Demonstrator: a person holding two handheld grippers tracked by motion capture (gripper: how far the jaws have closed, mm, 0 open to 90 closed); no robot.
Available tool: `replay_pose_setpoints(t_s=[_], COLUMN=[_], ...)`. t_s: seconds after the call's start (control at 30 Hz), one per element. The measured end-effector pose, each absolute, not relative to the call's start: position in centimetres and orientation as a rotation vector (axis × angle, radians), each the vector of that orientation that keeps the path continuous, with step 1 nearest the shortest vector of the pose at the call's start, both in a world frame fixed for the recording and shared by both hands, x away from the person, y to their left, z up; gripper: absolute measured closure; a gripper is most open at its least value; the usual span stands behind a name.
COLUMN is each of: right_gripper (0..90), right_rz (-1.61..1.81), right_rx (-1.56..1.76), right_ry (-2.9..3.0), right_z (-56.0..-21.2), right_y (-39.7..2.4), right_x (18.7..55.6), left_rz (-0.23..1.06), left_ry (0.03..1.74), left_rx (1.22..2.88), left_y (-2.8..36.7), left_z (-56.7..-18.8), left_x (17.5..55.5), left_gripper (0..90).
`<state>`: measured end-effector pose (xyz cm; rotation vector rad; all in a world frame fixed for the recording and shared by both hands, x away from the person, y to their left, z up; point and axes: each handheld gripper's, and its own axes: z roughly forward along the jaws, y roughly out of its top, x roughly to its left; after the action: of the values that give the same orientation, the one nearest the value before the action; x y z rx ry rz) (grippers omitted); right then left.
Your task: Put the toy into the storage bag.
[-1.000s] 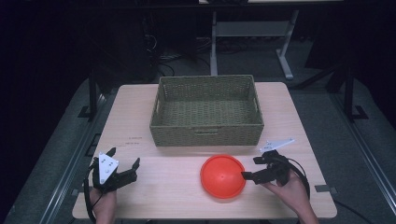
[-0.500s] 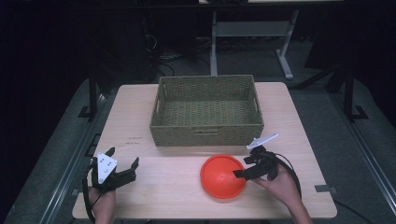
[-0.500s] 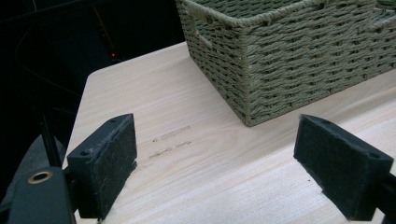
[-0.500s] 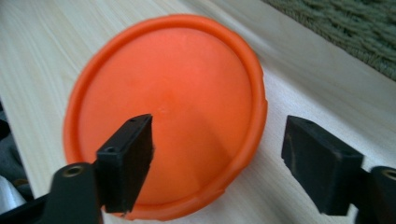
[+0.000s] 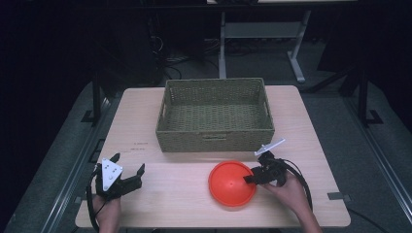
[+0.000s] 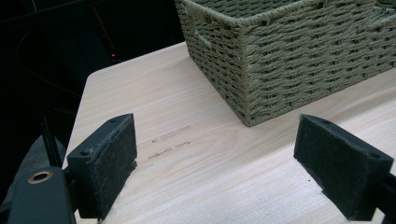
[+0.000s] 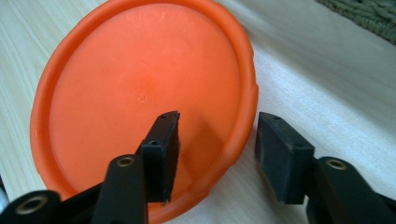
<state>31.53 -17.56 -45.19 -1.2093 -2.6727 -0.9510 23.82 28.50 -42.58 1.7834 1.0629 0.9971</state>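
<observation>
Right gripper [image 7: 215, 154] straddling the near rim of the round orange plastic plate [image 7: 140, 102], jaws just closing, outer pad not yet touching in the right gripper view, plate just in front of the empty green woven basket [image 5: 216, 114] in the high view, left gripper [image 6: 229, 163] gaping wide, holding nothing, left of the basket's near corner.

A green woven basket [image 5: 215, 115] sat toward the far side of the pale wooden table [image 5: 145, 126], a handle slot cut in its end wall. Beyond the table a grey metal stand [image 5: 257, 36] stood on the dark floor, and cables [image 5: 167, 60] lay tangled near it.
</observation>
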Motion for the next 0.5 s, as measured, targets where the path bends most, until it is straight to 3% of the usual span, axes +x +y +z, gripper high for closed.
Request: replay_pose_setpoints(t_s=[0.5], right_gripper=[71.0], right_rz=[-0.961], right_rx=[-1.202], right_ry=[-2.658], right_z=[-44.56], right_y=[-18.1], right_x=[31.39], left_rz=[1.004], left_ry=[1.055], left_rx=[1.776], left_y=[28.36], left_z=[-42.59], left_x=[23.79], left_gripper=[12.7])
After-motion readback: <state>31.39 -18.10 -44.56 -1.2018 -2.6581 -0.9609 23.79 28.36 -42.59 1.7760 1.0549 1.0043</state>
